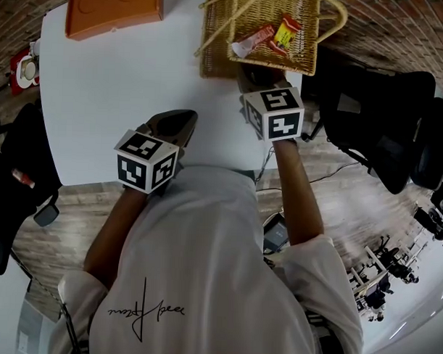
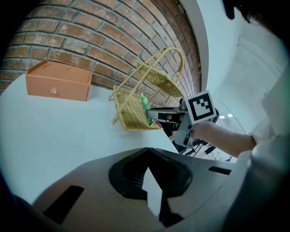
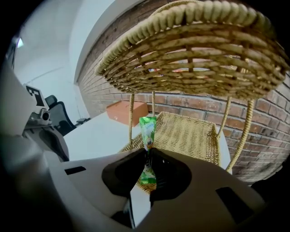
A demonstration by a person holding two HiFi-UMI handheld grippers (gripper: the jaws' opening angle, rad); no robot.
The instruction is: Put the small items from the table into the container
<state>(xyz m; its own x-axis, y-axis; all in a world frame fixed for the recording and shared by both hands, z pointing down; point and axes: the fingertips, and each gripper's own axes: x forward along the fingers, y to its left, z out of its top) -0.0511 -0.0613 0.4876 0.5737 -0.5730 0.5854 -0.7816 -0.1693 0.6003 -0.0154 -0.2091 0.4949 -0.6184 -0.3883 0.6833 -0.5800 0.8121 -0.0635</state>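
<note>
- While the right gripper [image 3: 147, 154] clenched a green packet [image 3: 147, 129] upright at the basket's [image 3: 195, 136] near rim, the left gripper [image 2: 147, 152] was closed and empty above the table [image 2: 68, 136].
- Red packets [image 1: 281, 33] lay in the basket's upper tray.
- An orange box [image 1: 115, 9] stood well apart.

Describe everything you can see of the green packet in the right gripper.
The green packet is a small, slim sachet in what looks like glossy plastic film, bright green with paler print too small to read. It stands roughly upright, pinched near its middle by the right gripper. One end pokes up above the jaws and the other hangs below them. It is held in the air at the near edge of the wicker basket, and only the jaws appear to touch it.
</note>
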